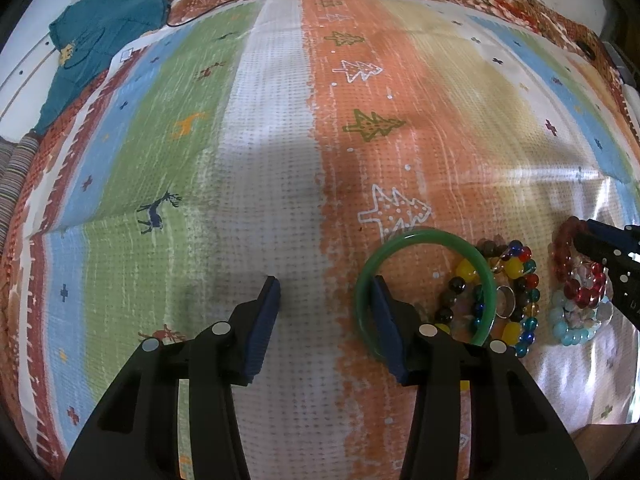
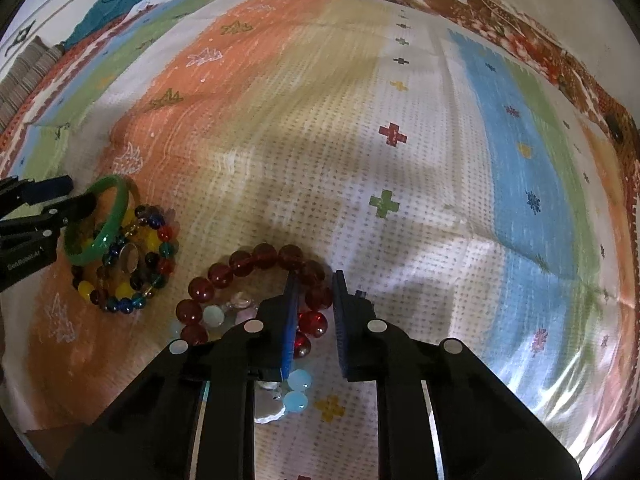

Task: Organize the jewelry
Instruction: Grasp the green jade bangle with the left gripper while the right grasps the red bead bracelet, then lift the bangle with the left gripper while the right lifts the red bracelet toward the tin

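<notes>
A green bangle [image 1: 420, 234] lies tilted against a multicoloured bead bracelet [image 1: 516, 268] with a silver ring [image 1: 505, 300] inside it. My left gripper [image 1: 326, 286] stands open. Its right finger is inside the bangle and its left finger is on bare cloth, so the bangle's near rim lies loose between them. The right wrist view shows the bangle [image 2: 116, 216] and the left gripper [image 2: 82, 194] at the far left. My right gripper [image 2: 316, 276] is shut on a red bead bracelet [image 2: 240, 260]. That bracelet rests over a pale blue bead bracelet [image 2: 298, 382].
Everything sits on a striped blanket [image 1: 276, 140] printed with trees and deer. A teal garment [image 1: 104, 28] lies at the far left corner, with a thin dark cable [image 1: 224, 4] beside it. A striped cushion [image 1: 16, 176] is at the left edge. The blanket looks glossy at the right [image 2: 540, 360].
</notes>
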Available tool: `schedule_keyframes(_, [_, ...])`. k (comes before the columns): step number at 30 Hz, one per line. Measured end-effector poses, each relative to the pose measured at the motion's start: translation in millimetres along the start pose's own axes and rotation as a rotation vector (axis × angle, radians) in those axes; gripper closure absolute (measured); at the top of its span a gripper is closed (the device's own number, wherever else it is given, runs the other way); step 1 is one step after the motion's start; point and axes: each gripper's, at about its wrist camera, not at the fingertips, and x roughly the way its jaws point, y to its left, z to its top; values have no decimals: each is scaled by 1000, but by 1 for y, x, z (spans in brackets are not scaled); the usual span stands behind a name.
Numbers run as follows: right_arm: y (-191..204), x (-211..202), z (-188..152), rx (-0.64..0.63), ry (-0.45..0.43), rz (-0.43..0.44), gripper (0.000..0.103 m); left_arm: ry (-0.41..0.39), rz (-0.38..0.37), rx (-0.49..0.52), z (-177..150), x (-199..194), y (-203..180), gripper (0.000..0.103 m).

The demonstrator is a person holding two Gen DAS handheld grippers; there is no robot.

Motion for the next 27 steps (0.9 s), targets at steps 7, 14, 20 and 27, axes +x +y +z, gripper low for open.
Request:
schedule_keyframes(7, [-2, -6, -1, 13, -11, 29, 88, 1, -6, -5, 1, -1, -1, 71])
schedule_keyframes(14, [0, -17, -3, 3, -29, 26, 89, 25, -24, -29, 1, -5, 0, 96])
schedule_keyframes(20, [1, -30, -5, 4, -51, 25, 89, 24, -23, -30, -2, -13, 0, 96])
schedule_keyframes(27, [0, -43, -12, 11, -65, 23, 89, 3, -28, -29, -3, -31, -1, 96])
